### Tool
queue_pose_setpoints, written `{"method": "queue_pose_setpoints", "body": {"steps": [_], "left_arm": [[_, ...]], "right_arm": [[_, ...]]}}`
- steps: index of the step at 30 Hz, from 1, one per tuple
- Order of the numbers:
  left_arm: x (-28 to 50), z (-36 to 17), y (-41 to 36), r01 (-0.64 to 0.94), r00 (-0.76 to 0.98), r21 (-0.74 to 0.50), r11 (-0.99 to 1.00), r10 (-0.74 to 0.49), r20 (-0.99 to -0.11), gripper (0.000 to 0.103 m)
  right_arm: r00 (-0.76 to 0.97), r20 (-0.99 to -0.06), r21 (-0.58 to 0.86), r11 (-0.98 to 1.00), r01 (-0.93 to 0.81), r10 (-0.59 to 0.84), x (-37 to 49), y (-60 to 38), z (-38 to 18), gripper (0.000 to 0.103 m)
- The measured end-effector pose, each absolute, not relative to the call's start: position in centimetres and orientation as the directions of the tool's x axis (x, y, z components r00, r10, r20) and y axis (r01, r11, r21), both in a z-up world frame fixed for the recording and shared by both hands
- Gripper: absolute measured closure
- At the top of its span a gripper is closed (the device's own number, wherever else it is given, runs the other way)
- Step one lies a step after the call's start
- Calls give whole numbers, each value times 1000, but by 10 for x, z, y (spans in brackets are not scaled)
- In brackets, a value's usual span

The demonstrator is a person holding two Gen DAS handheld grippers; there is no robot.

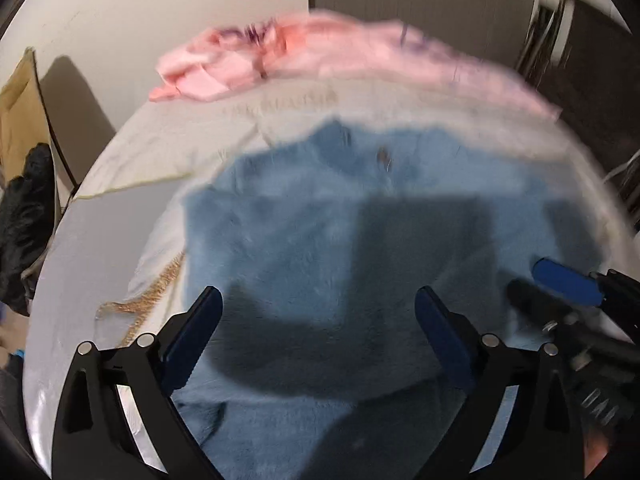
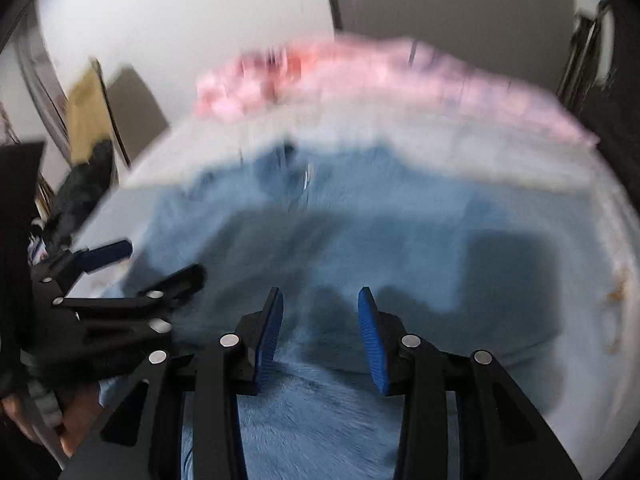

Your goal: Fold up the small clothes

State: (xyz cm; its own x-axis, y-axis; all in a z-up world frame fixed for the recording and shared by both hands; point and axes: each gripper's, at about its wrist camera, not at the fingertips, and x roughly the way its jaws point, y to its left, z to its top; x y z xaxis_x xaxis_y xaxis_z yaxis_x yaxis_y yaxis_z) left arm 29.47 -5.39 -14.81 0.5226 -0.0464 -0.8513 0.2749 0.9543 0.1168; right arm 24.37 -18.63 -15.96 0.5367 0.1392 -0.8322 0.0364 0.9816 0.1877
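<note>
We count two garments and two grippers.
One blue fleece garment, one pink garment, one left gripper, one right gripper.

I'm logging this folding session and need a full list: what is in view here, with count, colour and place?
Fleecy garment: one, blue, spread flat in the middle of the table.
Clothes pile: one heap, pink, far edge of the table; pieces too blurred to count.
Table cover: one, whitish, under the clothes.
Cardboard: one, brown, off the table's left side.
Dark bundle: one, black, below the cardboard.
Left gripper: black with blue pads, open, over the blue garment's near part.
Right gripper: same colours, open, beside it.
</note>
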Motion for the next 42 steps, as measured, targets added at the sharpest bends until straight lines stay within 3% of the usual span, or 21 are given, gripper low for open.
{"method": "queue_pose_setpoints", "body": {"steps": [4,7,9,10,13,15,18,22,26,34,35,39,42], "left_arm": [[284,-152,-44,268,544,162,950,-11,-839,7],[266,-132,-19,268,589,141,953,-46,-806,7],[273,-141,-6,240,574,168,956,0,-819,7],[280,-151,0,231,536,161,960,13,-844,6],[290,-156,25,173,462,-2,985,-83,-883,6],[281,-144,36,140,480,-18,990,-83,-873,6],[256,-124,46,166,531,27,986,-66,-845,6],[227,-131,55,224,477,19,974,-93,-874,7],[203,-150,53,220,490,161,962,34,-871,7],[128,-133,101,258,435,-72,963,-182,-882,9],[119,-133,104,264,424,-92,960,-201,-883,11],[94,-143,107,290,360,-175,941,-277,-891,37],[82,-148,105,288,361,-177,941,-278,-890,40]], "right_arm": [[584,-803,188,980,58,119,223,-194,-159,66],[682,-730,154,983,102,43,190,-219,-135,59],[648,-761,164,974,159,22,193,-244,-144,56],[569,-820,215,956,197,67,205,-258,-165,58],[583,-807,265,941,213,95,196,-266,-159,64],[616,-781,282,940,192,108,177,-264,-145,63],[625,-776,220,965,141,86,140,-252,-130,57],[548,-827,233,964,129,126,112,-248,-155,57],[543,-837,168,975,144,64,92,-239,-165,58],[571,-807,250,963,97,152,10,-249,-141,56],[562,-808,278,955,99,178,-3,-253,-146,56],[554,-793,363,927,96,254,-34,-259,-157,56],[542,-796,380,920,99,271,-43,-258,-165,56]]}}
